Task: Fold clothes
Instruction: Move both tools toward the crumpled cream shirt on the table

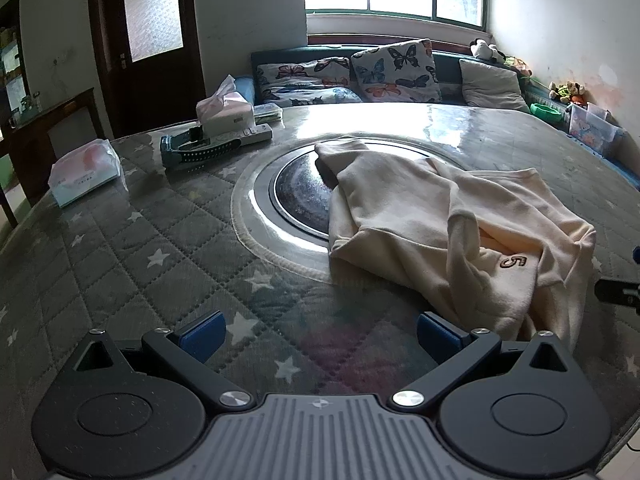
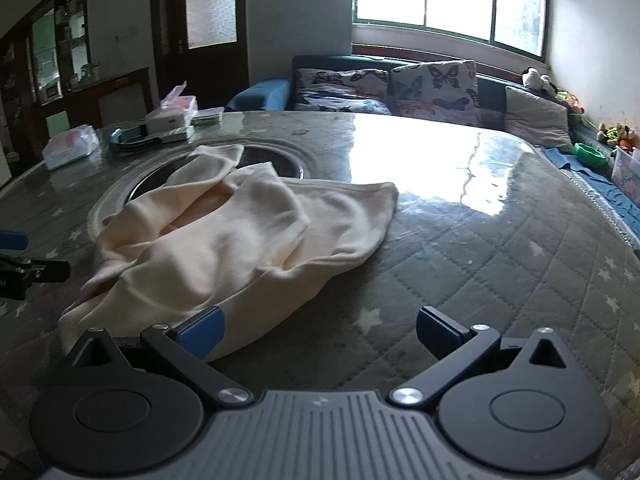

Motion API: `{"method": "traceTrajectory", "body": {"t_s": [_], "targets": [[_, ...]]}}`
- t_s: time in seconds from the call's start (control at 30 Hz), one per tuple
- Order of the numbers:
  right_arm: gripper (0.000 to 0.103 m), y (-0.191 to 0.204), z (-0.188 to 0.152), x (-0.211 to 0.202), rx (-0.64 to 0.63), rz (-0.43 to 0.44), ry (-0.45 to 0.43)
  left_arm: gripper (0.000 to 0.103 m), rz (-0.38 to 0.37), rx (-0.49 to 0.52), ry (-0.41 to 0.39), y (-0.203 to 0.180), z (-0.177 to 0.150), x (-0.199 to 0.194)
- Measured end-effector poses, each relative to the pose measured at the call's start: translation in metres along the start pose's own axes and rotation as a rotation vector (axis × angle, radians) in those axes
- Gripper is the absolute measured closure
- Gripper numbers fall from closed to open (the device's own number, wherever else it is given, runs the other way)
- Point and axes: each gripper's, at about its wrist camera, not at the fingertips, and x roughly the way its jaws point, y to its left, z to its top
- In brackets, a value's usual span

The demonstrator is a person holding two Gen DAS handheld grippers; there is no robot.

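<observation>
A cream garment (image 1: 440, 224) lies crumpled on the round table, partly over the dark centre disc (image 1: 300, 196); a "5" mark (image 1: 513, 262) shows on its near fold. In the right wrist view the same garment (image 2: 240, 236) spreads ahead and to the left. My left gripper (image 1: 320, 334) is open above the quilted cover, its right pad close to the garment's near edge. My right gripper (image 2: 320, 332) is open too, and its left pad (image 2: 202, 332) overlaps the garment's near hem. Each gripper shows at the edge of the other's view.
Tissue packs (image 1: 86, 172), a tissue box (image 1: 224, 114) and a remote with a tray (image 1: 208, 146) sit at the table's far left. A sofa with butterfly cushions (image 1: 394, 72) runs under the window. Storage boxes and toys (image 1: 588, 120) line the right wall.
</observation>
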Motion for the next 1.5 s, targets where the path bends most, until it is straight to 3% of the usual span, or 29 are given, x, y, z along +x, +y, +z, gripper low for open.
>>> {"method": "traceTrajectory", "body": {"t_s": [0.87, 1.5], "targets": [[0.000, 0.027, -0.017, -0.022, 0.055, 0.004, -0.031, 0.000, 0.020, -0.137, 0.032, -0.007, -0.006, -0.015], [0.000, 0.038, -0.027, -0.024, 0.053, 0.016, -0.023, 0.000, 0.004, -0.121, 0.040, -0.018, -0.017, -0.020]]}}
